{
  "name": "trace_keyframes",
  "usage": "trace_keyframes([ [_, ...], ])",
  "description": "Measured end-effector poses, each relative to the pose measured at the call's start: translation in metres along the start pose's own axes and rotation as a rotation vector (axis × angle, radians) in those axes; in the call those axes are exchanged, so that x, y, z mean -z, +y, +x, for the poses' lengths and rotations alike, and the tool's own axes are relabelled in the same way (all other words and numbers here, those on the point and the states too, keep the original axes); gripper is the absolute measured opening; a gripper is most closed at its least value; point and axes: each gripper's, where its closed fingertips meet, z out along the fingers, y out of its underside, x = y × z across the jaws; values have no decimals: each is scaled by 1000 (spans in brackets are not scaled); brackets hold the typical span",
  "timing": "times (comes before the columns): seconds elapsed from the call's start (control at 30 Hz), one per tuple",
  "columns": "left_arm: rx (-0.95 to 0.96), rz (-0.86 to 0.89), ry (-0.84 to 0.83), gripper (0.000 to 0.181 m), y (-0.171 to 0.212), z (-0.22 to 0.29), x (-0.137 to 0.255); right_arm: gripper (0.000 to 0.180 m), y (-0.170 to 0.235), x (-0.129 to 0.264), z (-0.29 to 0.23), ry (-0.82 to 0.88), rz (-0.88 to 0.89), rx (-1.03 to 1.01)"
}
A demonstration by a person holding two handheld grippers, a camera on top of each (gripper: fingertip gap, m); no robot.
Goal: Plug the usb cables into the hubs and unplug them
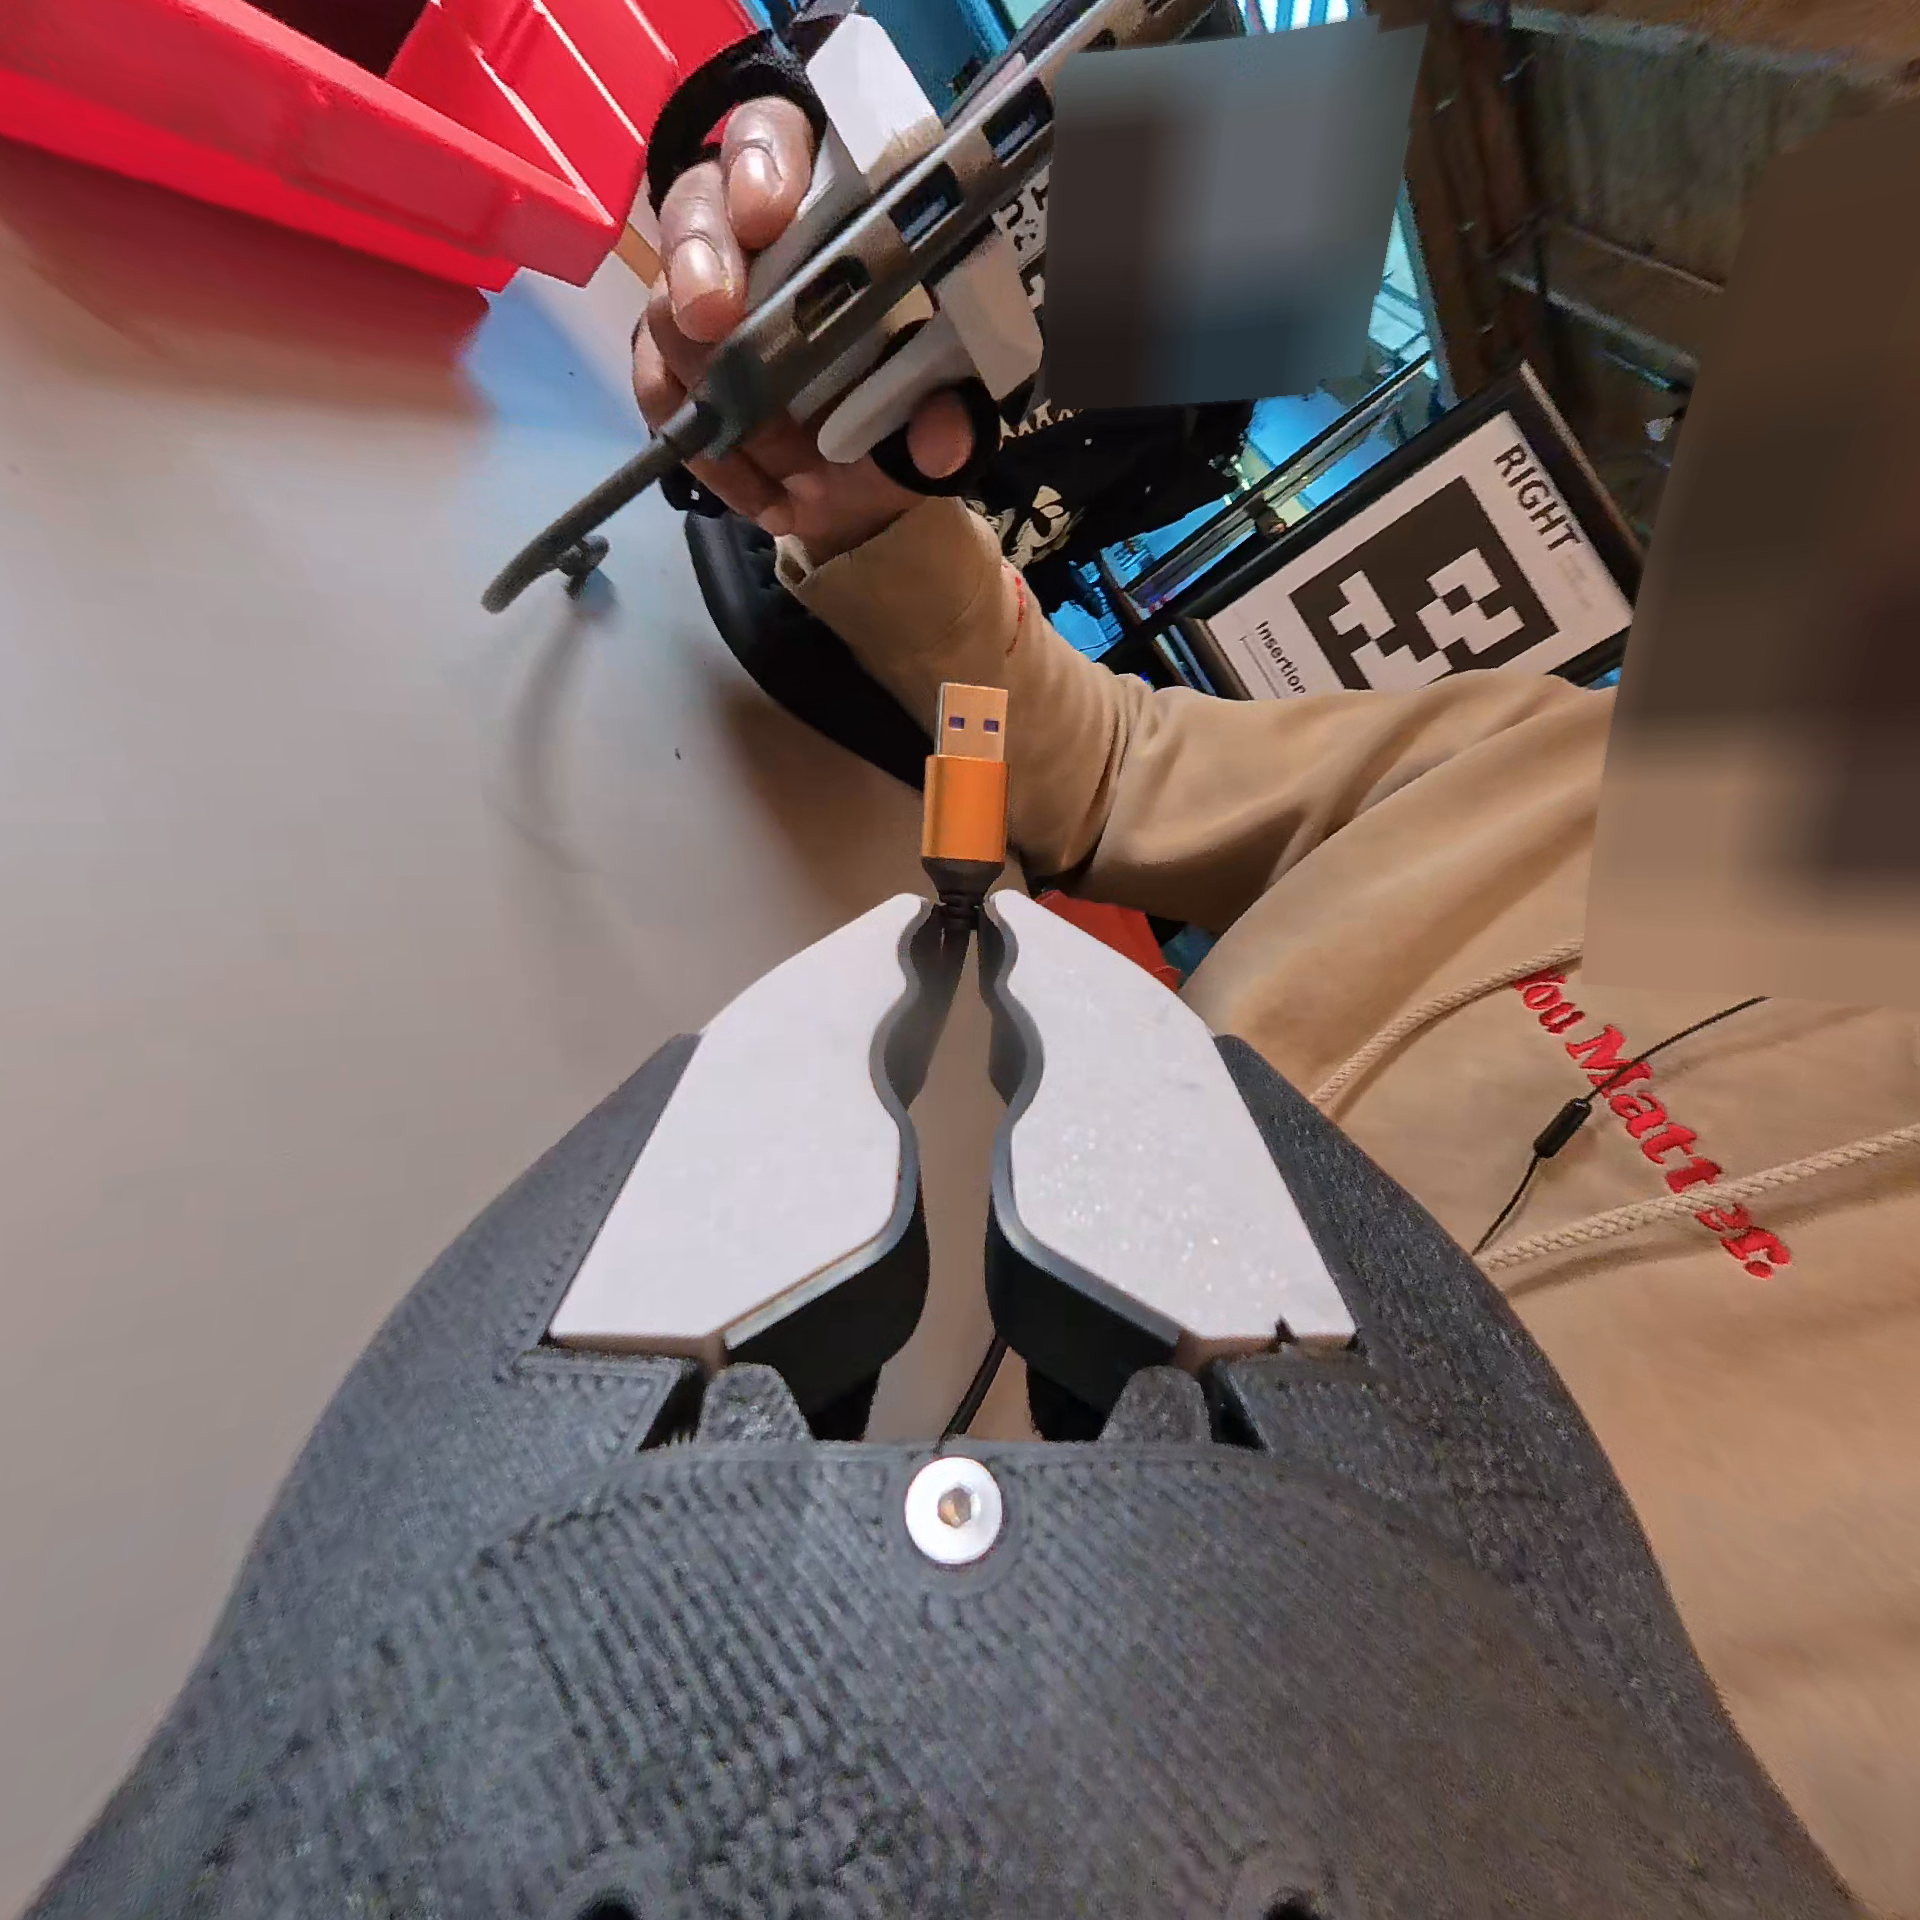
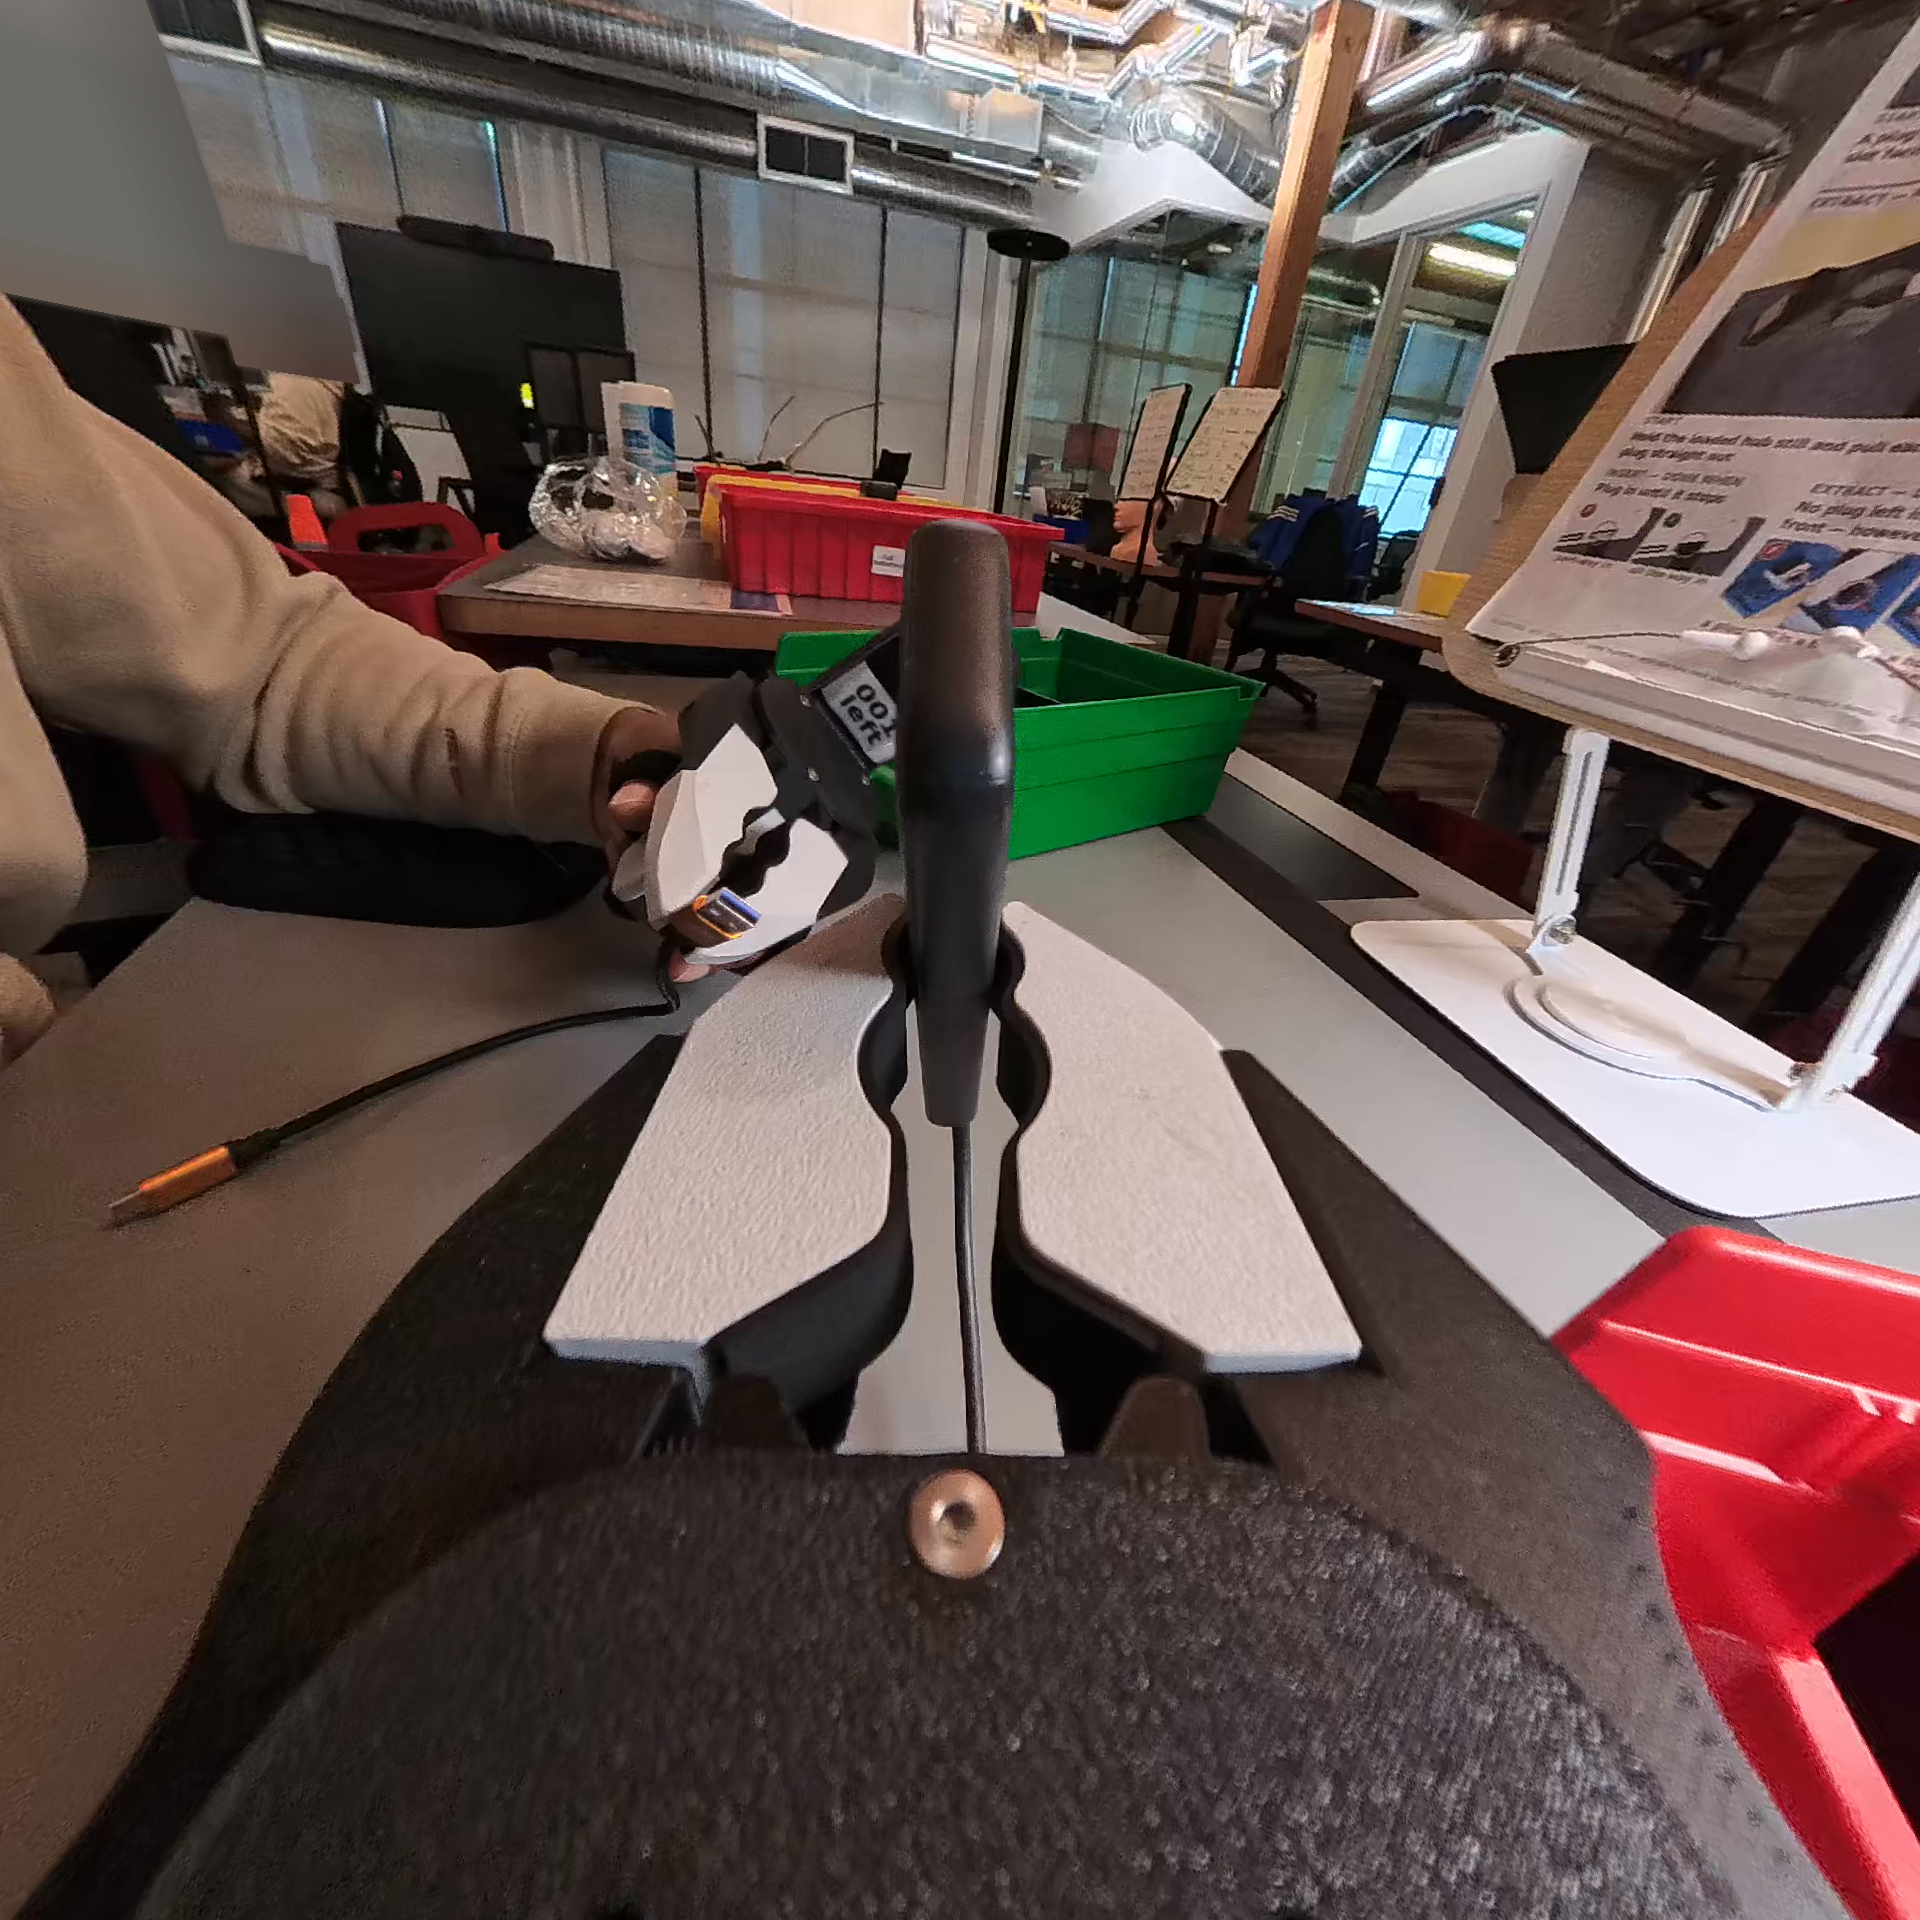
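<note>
In the left wrist view my left gripper (image 1: 961,912) is shut on the black cable just behind an orange USB plug (image 1: 964,800). The plug sticks out past the tips and points at the grey hub (image 1: 810,301). My right gripper (image 1: 904,260) holds that hub in the air above the table, with several empty ports facing the plug and a gap between them. In the right wrist view my right gripper (image 2: 954,956) is shut on the hub (image 2: 956,769), seen edge-on and upright. The left gripper (image 2: 743,883) with the plug (image 2: 724,916) is to its left. The cable's other orange plug (image 2: 187,1179) lies on the table.
Red bins (image 1: 312,135) stand at the back of the grey table (image 1: 260,883); one also shows at the lower right of the right wrist view (image 2: 1766,1507). A green bin (image 2: 1122,738) sits behind the hub. A white stand (image 2: 1558,1039) with an instruction sheet is on the right. The hub's own cable (image 1: 582,530) hangs down.
</note>
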Motion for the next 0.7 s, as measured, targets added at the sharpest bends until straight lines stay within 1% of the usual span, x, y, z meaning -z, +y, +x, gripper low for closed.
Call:
trace_keyframes([
  [0.13, 15, -11, 53, 7, 4, 5, -3, 12, 3, -2, -8, -49, -23, -5],
  [0.3, 44, -28, 73, 7, 7, 9, -9, 12, 7, -6, -26, -161, -79, -8],
  [0.53, 112, -83, 99, 7, 14, 15, -25, 12, 6, -7, -49, -308, -272, 99],
  [0.7, 136, -94, 122, 7, 9, 22, -35, 12, -3, -3, -64, -426, -400, 133],
])
